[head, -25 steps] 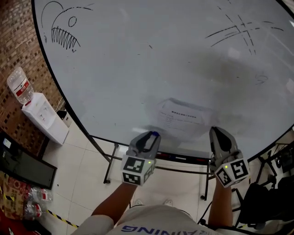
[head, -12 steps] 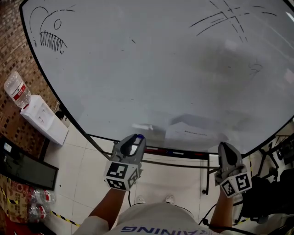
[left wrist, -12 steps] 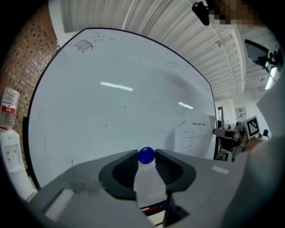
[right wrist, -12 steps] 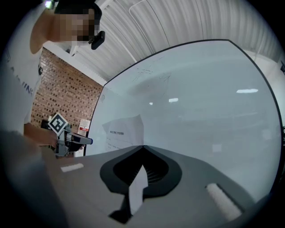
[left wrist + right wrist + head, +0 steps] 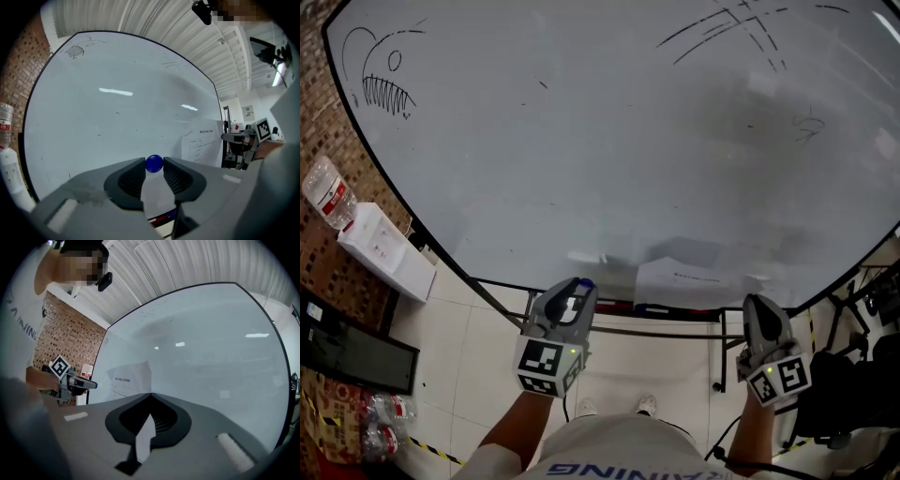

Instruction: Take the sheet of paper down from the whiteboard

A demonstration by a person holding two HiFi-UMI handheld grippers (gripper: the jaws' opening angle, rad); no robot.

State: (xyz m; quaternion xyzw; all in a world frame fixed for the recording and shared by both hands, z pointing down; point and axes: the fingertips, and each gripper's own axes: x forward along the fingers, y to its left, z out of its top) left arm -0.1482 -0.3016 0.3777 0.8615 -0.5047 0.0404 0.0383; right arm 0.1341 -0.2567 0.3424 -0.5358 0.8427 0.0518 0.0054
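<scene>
Filling most of the head view, the whiteboard (image 5: 581, 141) runs inside a thin black frame, with a toothed fish sketch in its upper left corner and crossed pen strokes at the upper right. Its wide middle is bare. The tiled floor (image 5: 478, 356) lies open below the lower edge. Room is tighter at the sides: a brick wall (image 5: 311, 122) and a white water dispenser (image 5: 384, 251) stand on the left, and dark furniture (image 5: 853, 384) stands on the right. A marker tray (image 5: 666, 314) runs just under the lower frame.

The sheet of paper (image 5: 689, 279) sits low on the board, just above the tray and between the two grippers. The right gripper (image 5: 150, 395) points level at the board with its jaws closed on the sheet's right edge. A white strip of paper shows between its pads. The sheet is white with a few lines of dark print, too small to read, and its top edge is uneven.

The left gripper (image 5: 577, 289), just left of the sheet and clear of it, pinches a small blue ball (image 5: 153, 163) between its jaw tips.
</scene>
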